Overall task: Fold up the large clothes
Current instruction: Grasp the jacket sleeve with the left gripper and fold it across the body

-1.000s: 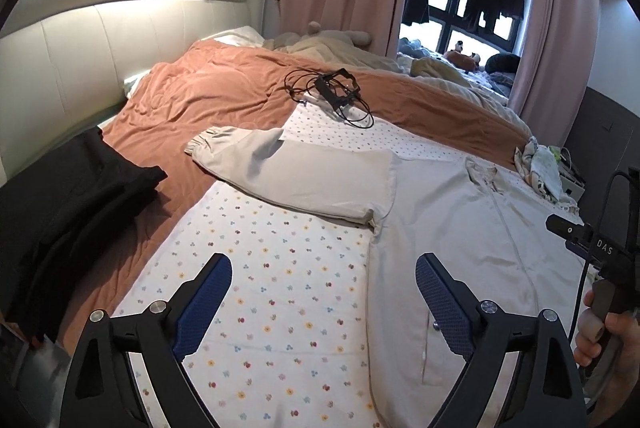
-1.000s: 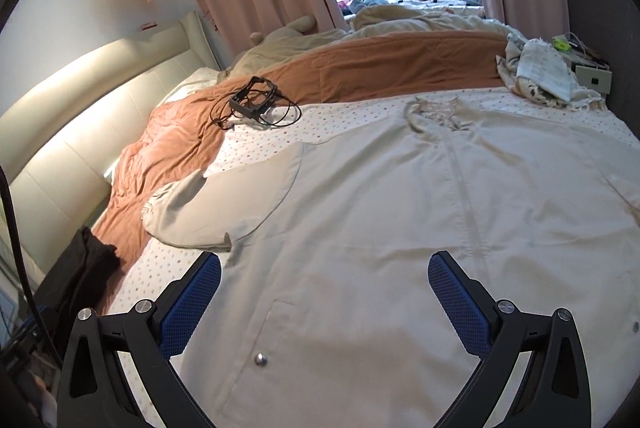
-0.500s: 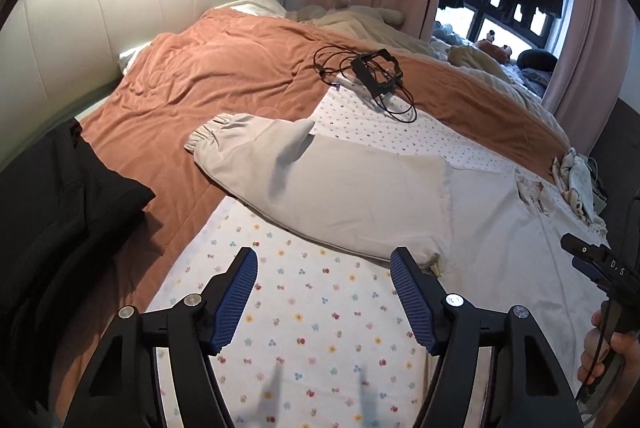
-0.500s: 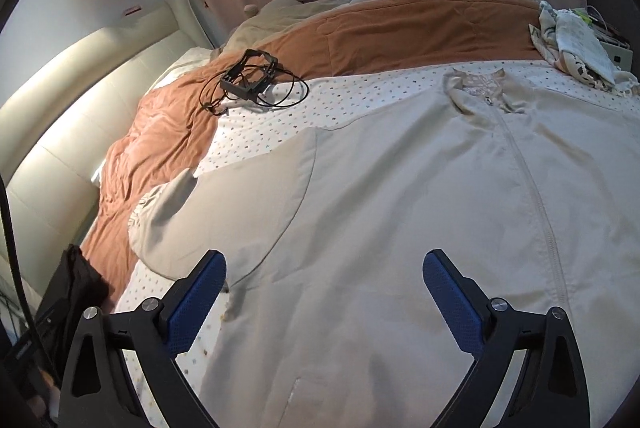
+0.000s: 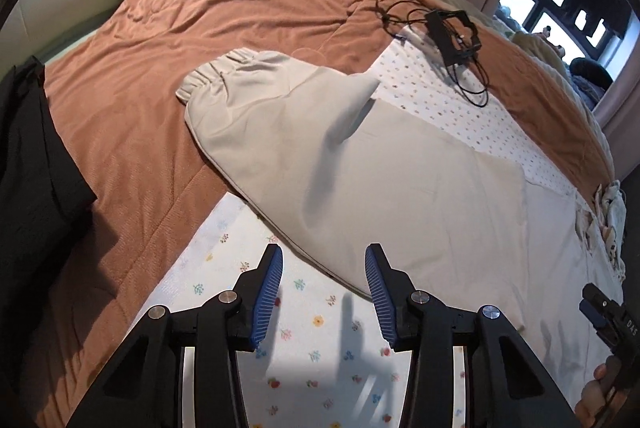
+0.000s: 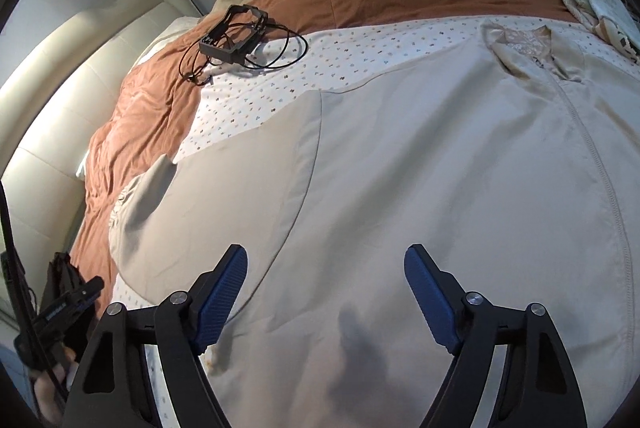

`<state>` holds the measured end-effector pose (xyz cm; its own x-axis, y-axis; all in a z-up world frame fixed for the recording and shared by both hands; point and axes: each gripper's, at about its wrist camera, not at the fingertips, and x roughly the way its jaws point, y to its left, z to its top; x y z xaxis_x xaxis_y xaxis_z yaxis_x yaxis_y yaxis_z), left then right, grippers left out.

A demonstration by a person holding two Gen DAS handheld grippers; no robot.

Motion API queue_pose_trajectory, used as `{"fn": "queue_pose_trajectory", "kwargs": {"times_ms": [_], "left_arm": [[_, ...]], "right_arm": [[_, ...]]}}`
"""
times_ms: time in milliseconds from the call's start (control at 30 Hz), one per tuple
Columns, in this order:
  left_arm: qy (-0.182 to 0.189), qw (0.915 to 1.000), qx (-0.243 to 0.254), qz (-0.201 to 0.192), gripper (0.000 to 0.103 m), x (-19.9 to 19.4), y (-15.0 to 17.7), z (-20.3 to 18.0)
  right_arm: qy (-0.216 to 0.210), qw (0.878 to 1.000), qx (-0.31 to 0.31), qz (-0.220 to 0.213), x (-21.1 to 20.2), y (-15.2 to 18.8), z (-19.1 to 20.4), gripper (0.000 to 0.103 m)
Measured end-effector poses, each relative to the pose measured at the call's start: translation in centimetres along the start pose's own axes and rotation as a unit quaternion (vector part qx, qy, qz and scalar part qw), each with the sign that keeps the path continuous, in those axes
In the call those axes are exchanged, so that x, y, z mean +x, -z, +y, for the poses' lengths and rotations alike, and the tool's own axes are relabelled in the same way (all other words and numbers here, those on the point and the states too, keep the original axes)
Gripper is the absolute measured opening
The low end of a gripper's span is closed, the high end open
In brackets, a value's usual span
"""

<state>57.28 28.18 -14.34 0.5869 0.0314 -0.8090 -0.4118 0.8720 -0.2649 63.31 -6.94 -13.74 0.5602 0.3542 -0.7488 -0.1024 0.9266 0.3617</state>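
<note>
Jacket [image 6: 420, 156] lies spread flat on the bed [image 5: 224, 12] for folding. My left gripper [image 5: 324, 288] fingers are closing empty near the sleeve [image 5: 320, 156] hem; right gripper [image 6: 326, 292] closing, empty, above the body.

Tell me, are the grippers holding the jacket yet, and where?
No, nothing is held. The left gripper is closing over the sleeve's lower edge, the right gripper over the jacket body, but neither pinches cloth.

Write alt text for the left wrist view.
A beige jacket sleeve lies spread across a flower-print sheet and a rust-orange duvet. The left gripper hovers over the sleeve's lower edge, jaws closing with nothing between them. A black cabled device lies farther back.
</note>
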Motion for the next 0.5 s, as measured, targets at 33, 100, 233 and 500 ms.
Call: {"fn": "queue_pose_trajectory", "kwargs": {"times_ms": [33,100,233,500], "left_arm": [[-0.005,1.0,-0.005,0.006,0.045,0.9,-0.3,0.2],[-0.019,0.9996,-0.014,0.018,0.045,2.5,-0.9,0.6],[-0.03,0.9983,-0.041,0.026,0.045,5.4,-1.8,1.9],[-0.002,0.9983,-0.054,-0.021,0.005,3.6,-4.8,1.5]], "right_arm": [[-0.004,1.0,0.003,0.008,0.8,0.0,0.0,0.073],[-0.014,0.999,0.015,0.024,2.2,0.2,0.0,0.065],[-0.049,0.997,0.035,0.058,4.4,1.2,0.3,0.063],[-0.155,0.977,0.089,0.115,6.4,3.1,0.9,0.045]]}}
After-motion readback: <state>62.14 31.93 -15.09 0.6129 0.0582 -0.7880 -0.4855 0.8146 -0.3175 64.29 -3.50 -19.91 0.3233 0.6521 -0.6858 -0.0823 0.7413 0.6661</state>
